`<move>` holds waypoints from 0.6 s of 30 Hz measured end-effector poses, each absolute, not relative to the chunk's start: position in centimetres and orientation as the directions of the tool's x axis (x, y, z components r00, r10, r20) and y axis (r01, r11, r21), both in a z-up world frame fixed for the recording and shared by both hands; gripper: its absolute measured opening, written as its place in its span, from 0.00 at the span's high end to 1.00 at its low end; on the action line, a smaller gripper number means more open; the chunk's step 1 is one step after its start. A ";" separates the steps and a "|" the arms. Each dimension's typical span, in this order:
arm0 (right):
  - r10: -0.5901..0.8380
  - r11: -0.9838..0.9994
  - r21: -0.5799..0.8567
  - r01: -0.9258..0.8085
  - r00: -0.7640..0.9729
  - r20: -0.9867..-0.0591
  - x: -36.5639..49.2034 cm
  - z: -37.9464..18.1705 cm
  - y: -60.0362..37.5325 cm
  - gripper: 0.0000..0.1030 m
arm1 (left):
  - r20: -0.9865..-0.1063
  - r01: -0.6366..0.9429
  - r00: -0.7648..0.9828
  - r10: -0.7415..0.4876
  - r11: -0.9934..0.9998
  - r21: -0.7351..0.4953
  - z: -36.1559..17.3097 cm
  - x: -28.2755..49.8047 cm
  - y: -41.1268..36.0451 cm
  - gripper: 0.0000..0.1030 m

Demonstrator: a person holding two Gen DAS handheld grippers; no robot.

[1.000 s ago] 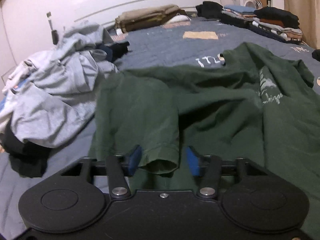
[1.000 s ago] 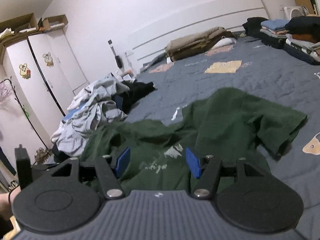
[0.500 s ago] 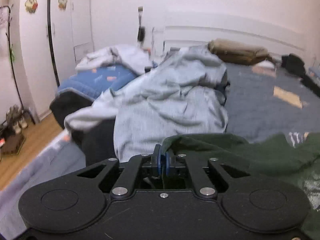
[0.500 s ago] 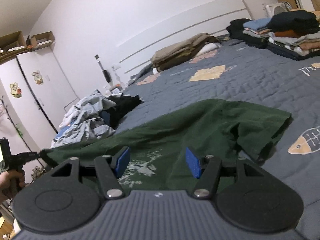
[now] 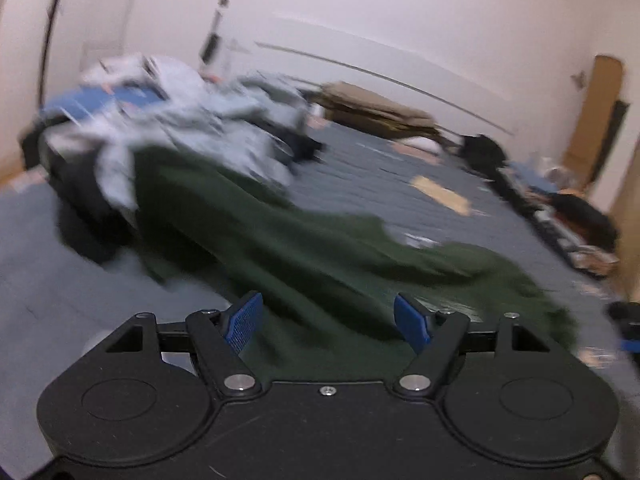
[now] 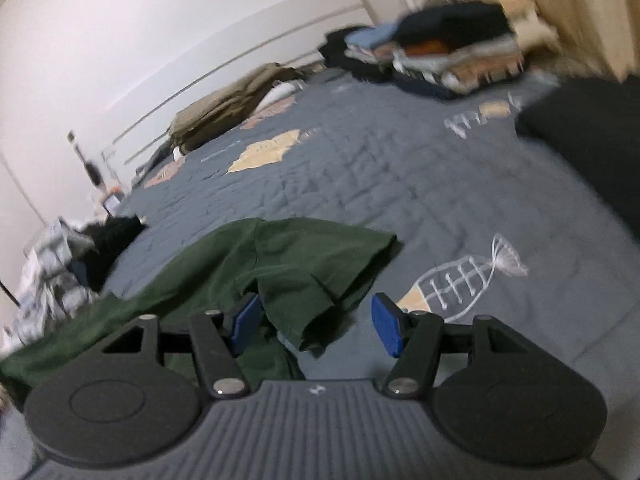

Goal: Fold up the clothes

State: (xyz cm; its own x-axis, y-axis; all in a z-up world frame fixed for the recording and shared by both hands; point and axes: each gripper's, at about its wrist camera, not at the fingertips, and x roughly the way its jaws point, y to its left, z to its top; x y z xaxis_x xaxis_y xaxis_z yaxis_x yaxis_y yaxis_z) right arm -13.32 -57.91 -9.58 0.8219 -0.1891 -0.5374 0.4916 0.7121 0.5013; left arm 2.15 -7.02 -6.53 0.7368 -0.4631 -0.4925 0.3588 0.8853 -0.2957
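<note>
green tee [image 5: 320, 264] on bed [image 6: 400, 168], left jaws opening

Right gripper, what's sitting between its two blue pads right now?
In the right wrist view, the green shirt's sleeve lies between the open right gripper's pads, unpinched.

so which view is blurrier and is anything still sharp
Left wrist view: heavy motion smear across the grey clothes pile and green shirt; only the left gripper, jaws opening, stays crisp. Right wrist view: milder blur, worst on the folded stack; the shirt sleeve reads clearly.
</note>
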 end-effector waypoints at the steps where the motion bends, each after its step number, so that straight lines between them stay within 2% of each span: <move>1: -0.153 0.676 0.562 0.477 0.836 -0.527 -13.2 -10.3 -58.5 0.41 | -0.498 0.372 0.716 -0.489 0.871 -0.321 -7.0 1.7 -7.8 0.30; 5: 0.006 0.502 0.755 0.423 0.871 -0.491 -12.0 -13.4 -59.6 0.41 | -0.484 0.454 0.650 -0.586 0.810 -0.370 -8.3 0.4 -10.4 0.30; 7: 0.058 0.423 0.805 0.415 0.875 -0.481 -11.2 -14.9 -59.9 0.41 | -0.471 0.508 0.636 -0.611 0.791 -0.341 -8.6 -0.2 -11.5 0.30; 15: 0.103 0.130 0.890 0.437 0.887 -0.450 -8.8 -20.4 -61.2 0.41 | -0.486 0.521 0.635 -0.600 0.797 -0.304 -10.0 0.0 -13.5 0.30; 17: 0.092 0.089 0.891 0.446 0.887 -0.453 -8.2 -21.5 -61.5 0.47 | -0.483 0.519 0.646 -0.592 0.804 -0.291 -10.0 0.0 -13.6 0.30; 18: 0.069 0.075 0.892 0.446 0.890 -0.451 -8.2 -21.6 -61.7 0.62 | -0.483 0.518 0.648 -0.588 0.806 -0.287 -10.0 -0.2 -13.7 0.30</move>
